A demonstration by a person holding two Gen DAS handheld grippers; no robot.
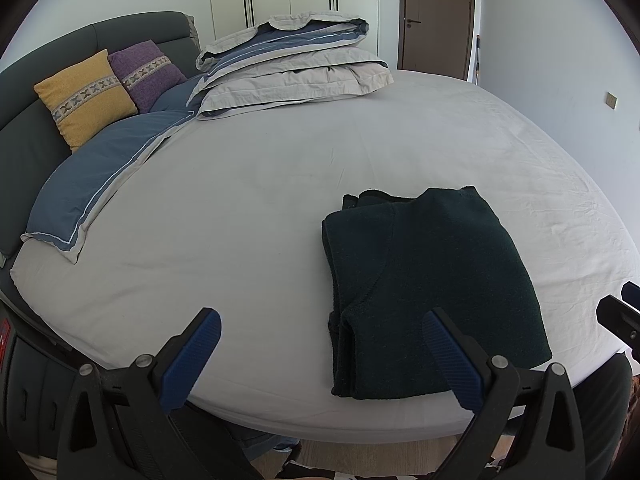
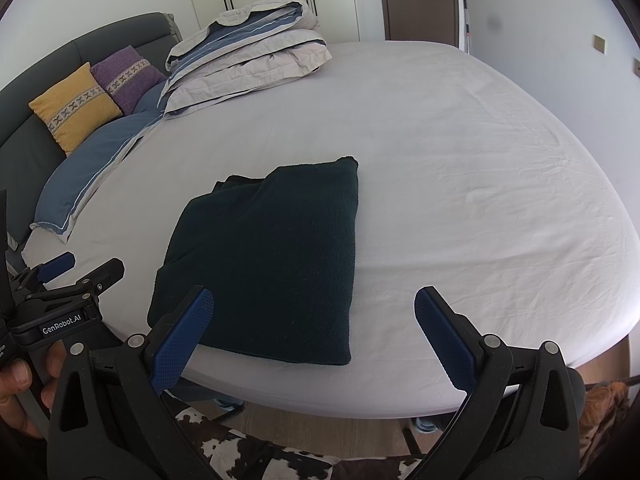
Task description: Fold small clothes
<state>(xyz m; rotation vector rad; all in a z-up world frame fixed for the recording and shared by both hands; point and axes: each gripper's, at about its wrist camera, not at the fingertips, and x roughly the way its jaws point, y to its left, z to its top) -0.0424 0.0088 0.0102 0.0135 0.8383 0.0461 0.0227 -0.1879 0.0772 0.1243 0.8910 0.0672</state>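
Both tongs are being held spread wide and empty above the near edge of the bed [image 1: 280, 184]: the left tongs [image 1: 322, 344] are being kept with one pad over the bare sheet and the other over the near left part of the garment [image 1: 432, 288], and the right tongs [image 2: 314, 322] are being held straddling its near right corner. Nothing is being gripped by either.

The garment [image 2: 272, 264], dark and thick-knit, is lying folded into a rough rectangle near the front edge of the bed, well apart from the pillows [image 1: 86, 98] and the duvet [image 1: 292, 64] at the far side. The fold is judged to be almost finished; layered edges are being left slightly uneven at the far left corner.

Several risks are being judged from here. If only the top layer is being pinched, the stack is likely being peeled open and the fold undone. If a pad is being driven too deep, the sheet is being caught with the knit and dragged into wrinkles. Because the bundle is lying close to the bed's rim, a pull toward the holder is being judged liable to slide it off onto the floor. With the tongs working close together, a collision between them is also being risked.
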